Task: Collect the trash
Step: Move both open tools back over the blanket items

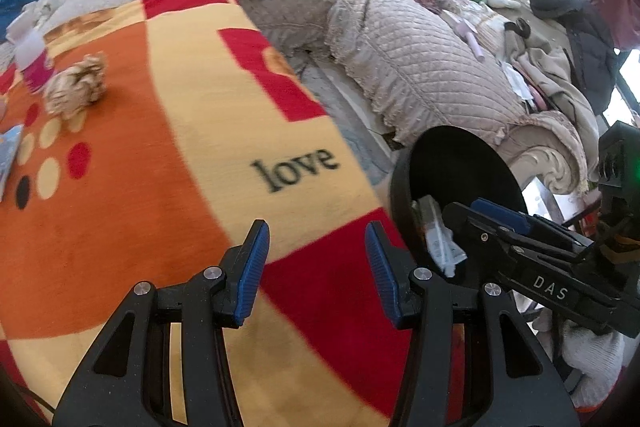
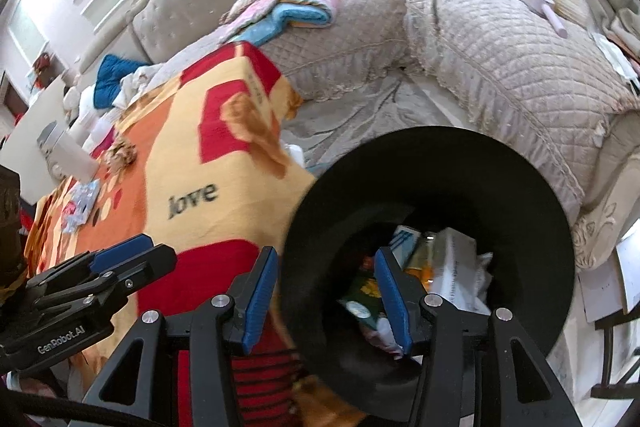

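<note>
Nearby, a crumpled paper wad (image 1: 76, 89) rests on fuzzy blanket (image 1: 180, 131).

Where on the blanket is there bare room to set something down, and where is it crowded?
Free: the blanket middle, from the crumpled paper across the "love" print to the bin, and the red patch ahead of the left gripper. Crowded: the far left edge, with the paper, a pink cup and a packet.

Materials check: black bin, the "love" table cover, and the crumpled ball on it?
Black bin: looks like matte plastic, smooth seamless wall, no sheen.
Table cover: fleece or plush blanket, fuzzy nap, printed colours.
Crumpled ball: probably paper or tissue, beige with sharp creases; could be thin cloth.
</note>
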Motion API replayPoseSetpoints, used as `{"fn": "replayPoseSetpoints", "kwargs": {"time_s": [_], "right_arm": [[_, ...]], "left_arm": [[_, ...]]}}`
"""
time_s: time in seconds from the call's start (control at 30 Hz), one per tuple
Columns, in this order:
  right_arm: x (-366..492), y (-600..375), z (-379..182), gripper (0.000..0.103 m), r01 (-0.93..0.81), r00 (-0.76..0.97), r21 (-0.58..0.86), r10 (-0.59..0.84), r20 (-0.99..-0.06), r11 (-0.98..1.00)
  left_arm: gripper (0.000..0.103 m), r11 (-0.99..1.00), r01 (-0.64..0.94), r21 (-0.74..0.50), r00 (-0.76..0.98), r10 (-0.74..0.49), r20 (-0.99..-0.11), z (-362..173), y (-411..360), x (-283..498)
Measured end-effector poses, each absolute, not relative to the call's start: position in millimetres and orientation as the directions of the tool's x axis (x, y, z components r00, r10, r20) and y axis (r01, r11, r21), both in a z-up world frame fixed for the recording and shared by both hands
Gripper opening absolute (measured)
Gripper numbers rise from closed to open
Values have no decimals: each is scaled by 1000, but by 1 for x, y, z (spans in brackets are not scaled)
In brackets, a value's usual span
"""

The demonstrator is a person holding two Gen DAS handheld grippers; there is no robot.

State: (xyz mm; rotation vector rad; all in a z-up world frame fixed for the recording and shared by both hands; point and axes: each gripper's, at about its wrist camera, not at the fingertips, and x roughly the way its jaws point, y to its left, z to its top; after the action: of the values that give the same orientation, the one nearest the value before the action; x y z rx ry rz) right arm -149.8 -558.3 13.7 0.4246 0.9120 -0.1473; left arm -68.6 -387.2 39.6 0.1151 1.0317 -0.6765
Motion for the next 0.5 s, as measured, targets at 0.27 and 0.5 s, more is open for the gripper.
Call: {"fn": "replayPoseSetpoints", "kwargs": {"time_s": [0.27, 0.5], "right_arm": [[-132, -518, 16, 49, 217, 600, 283, 101, -794, 934], [-120, -479, 16, 49, 141, 588, 272, 140, -797, 952]], "left_arm": [[48, 837, 513, -191, 383, -422, -822, 42, -345, -63], [48, 865, 465, -187, 409, -397, -822, 40, -307, -59]]}}
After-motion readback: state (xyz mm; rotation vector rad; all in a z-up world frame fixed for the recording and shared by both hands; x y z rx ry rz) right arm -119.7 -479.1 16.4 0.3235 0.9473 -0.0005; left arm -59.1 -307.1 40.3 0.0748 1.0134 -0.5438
